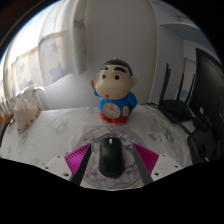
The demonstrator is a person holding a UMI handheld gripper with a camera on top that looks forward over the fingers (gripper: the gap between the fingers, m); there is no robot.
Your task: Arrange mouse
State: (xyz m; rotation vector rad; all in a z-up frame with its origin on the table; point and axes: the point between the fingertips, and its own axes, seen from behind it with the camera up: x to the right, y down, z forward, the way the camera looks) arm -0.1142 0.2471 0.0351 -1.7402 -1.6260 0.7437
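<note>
A black computer mouse (110,156) lies on the patterned white tablecloth (60,135), between my two fingers. My gripper (111,165) is open: the pink pads (79,157) stand on either side of the mouse with a small gap at each side. The mouse rests on the table, its front end pointing away from me.
A cartoon boy figurine (115,92) in a blue-and-red outfit stands on the table just beyond the mouse. White objects (24,105) sit at the table's left. A dark chair or screen (182,100) stands off to the right. A white wall and curtain lie behind.
</note>
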